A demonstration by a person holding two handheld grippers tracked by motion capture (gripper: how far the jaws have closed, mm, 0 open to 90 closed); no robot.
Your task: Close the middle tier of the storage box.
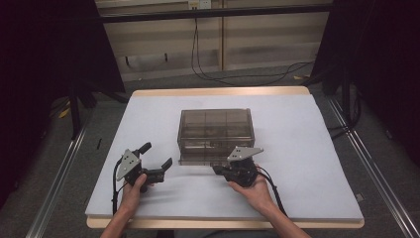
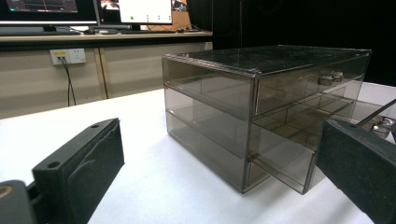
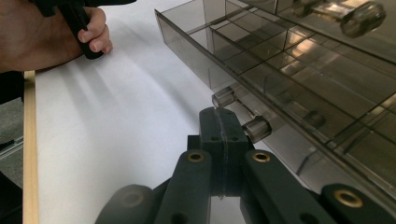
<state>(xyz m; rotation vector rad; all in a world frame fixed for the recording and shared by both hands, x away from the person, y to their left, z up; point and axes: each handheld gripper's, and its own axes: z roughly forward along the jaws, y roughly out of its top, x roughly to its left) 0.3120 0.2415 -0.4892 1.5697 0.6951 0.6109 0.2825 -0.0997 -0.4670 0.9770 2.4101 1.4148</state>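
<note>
Right now, quick notes:
Table (image 1: 317, 148): white sheet over a wood-edged top, seen from high view.
Drawer box (image 1: 216, 130): smoky clear plastic, mid-table, slightly toward the far side; two tiers w/ dividers inside; flat lid on top.
Bottom drawer (image 2: 299, 154): pulled partway out toward the person's side; sticks out past the box front in left gripper view; compartments visible through the clear walls.
Drawer handle (image 3: 243, 112): clear bar on two round posts, at the drawer front, in right gripper view.
Upper drawer knob (image 2: 330, 77): clear, on the closed top tier.
Right gripper (image 1: 218, 170): at the pulled drawer's front edge, held by right hand (image 1: 255, 191); jaws pressed together, tips touching. In right gripper view (image 3: 223, 128) the tips sit just beside the handle posts; can't tell if anything is pinched between them, looks like nothing.
Left gripper (image 1: 157, 154): jaws spread wide, released, nothing between; on the table's left-near area, well apart from the box; held by left hand (image 1: 133, 191).
Left gripper view: both black jaws at frame edges, box corner between them, farther off.
Background: wall sockets (image 2: 69, 56), monitors (image 2: 88, 7) on a bench.
</note>
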